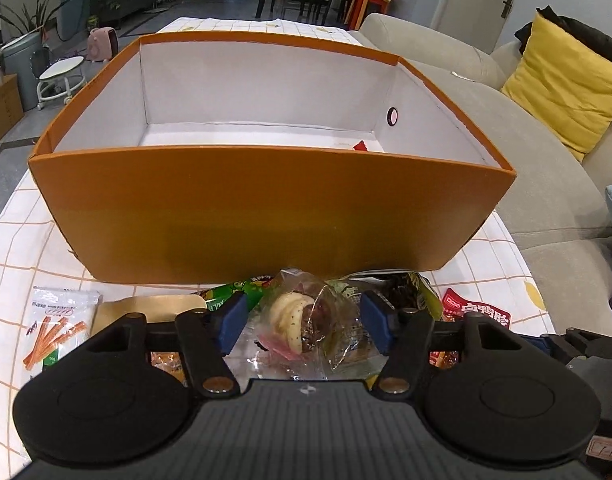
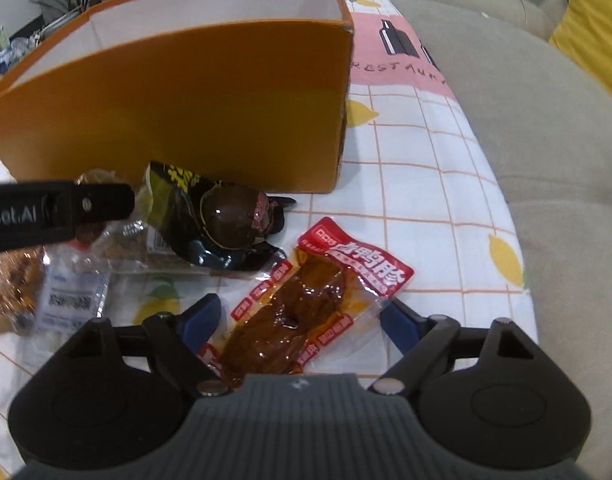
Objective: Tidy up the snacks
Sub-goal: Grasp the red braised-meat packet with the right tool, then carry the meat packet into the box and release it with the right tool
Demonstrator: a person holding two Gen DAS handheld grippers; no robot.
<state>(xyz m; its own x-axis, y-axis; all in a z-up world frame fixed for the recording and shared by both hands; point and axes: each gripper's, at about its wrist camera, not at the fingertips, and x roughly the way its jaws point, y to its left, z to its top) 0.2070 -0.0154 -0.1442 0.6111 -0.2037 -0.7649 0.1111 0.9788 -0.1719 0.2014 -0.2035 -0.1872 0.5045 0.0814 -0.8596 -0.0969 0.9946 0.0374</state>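
Left wrist view: a clear crinkly bag with a pale bun and dark filling (image 1: 306,320) lies on the bench with its checked cloth (image 1: 17,248), just before the orange cardboard box with white inside (image 1: 265,216). The left gripper (image 1: 301,322) straddles it, blue fingers (image 1: 231,320) apart on either side, not yet pressing. To do this well, I judge it should sink a little, pinch the bun's bulk rather than loose film, then lift clear of the box wall. In the right wrist view, the right gripper (image 2: 301,320) stands open around a red flat pouch of brown meat (image 2: 301,304).
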